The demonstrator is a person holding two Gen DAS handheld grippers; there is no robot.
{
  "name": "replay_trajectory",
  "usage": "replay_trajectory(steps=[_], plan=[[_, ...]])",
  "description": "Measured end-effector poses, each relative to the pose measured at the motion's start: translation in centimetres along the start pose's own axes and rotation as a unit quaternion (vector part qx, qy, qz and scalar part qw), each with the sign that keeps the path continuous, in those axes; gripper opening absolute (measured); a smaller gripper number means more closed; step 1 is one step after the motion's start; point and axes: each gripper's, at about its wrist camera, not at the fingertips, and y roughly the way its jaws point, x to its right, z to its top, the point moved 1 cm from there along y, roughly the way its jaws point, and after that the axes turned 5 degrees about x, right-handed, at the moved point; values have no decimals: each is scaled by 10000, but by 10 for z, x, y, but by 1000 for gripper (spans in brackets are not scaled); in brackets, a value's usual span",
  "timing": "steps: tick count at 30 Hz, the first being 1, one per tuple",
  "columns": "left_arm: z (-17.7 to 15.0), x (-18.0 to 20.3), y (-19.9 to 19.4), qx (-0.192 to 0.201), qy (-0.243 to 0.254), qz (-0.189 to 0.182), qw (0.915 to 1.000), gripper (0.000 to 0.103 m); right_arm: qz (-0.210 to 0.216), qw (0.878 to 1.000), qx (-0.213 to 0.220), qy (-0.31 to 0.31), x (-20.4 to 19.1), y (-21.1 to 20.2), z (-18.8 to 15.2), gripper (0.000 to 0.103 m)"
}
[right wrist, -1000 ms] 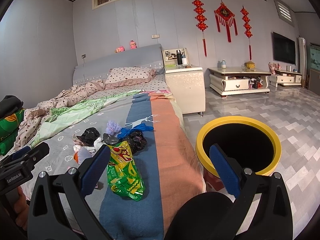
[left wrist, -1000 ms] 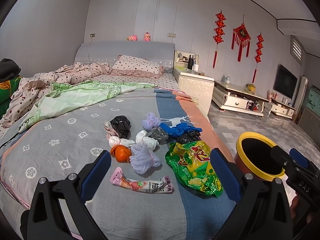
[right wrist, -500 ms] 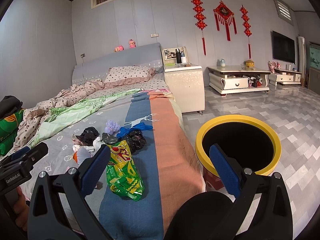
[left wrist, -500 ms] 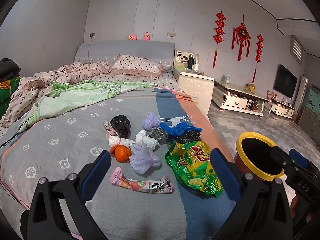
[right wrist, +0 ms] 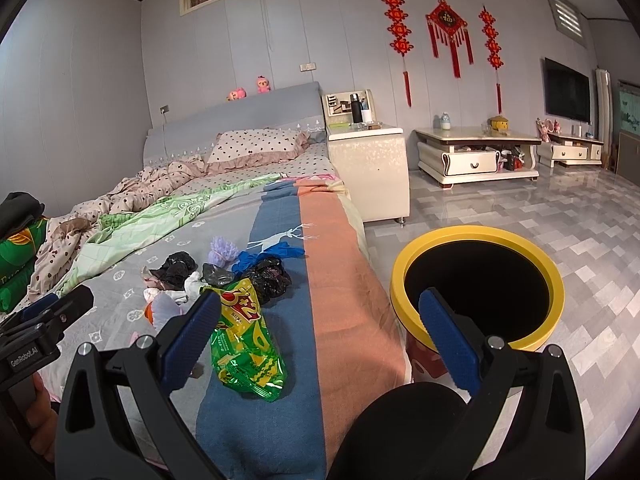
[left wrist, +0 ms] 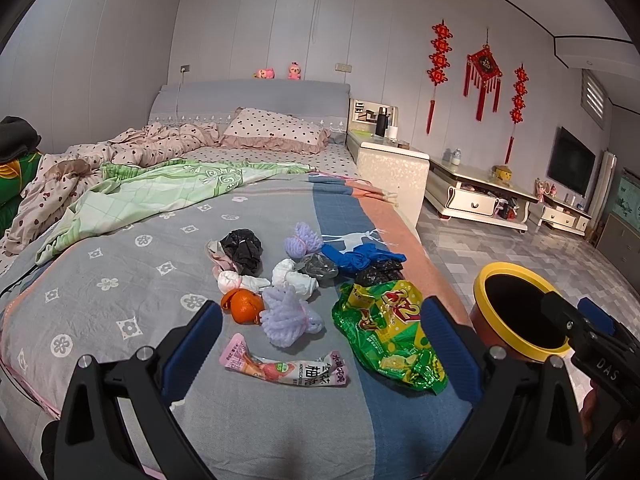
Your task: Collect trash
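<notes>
Left wrist view: the trash lies in a loose cluster on the bed, on its grey and blue bedspread near the foot end. Nearest the camera is a pink snack wrapper, flat on the cover; just behind it sit a lilac foam net and an orange peel, touching each other. To the right lies a crumpled green snack bag. Farther back are white wads, a black plastic bag, a second lilac net, a blue glove and another black bag, partly tucked behind the green bag.

The yellow-rimmed bin stands on the tiled floor just beside the bed's right edge. Its inside is black and no contents can be made out; in the right wrist view the bin looks equally dark inside, and its lower body is hidden behind the gripper frame.

The left gripper hangs above the wrapper and net with its blue pads spread wide, grasping nothing. The right gripper is likewise spread apart and bare, hovering over the bed edge between the green bag and the bin. A dark rounded shape at the bottom of the right view is too close to identify.
</notes>
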Motion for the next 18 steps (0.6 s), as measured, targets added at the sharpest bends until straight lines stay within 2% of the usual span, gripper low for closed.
replay_trajectory(steps=[6, 12, 18], plan=[[0, -11, 11, -189, -78, 99, 9997, 96, -48, 9999, -127, -104, 1, 16, 4, 95], [3, -31, 32, -590, -199, 94, 9980, 96, 287, 9987, -348, -232, -1, 38, 13, 95], [13, -56, 63, -995, -192, 225, 9946, 96, 598, 9936, -921, -269, -9, 76, 14, 95]])
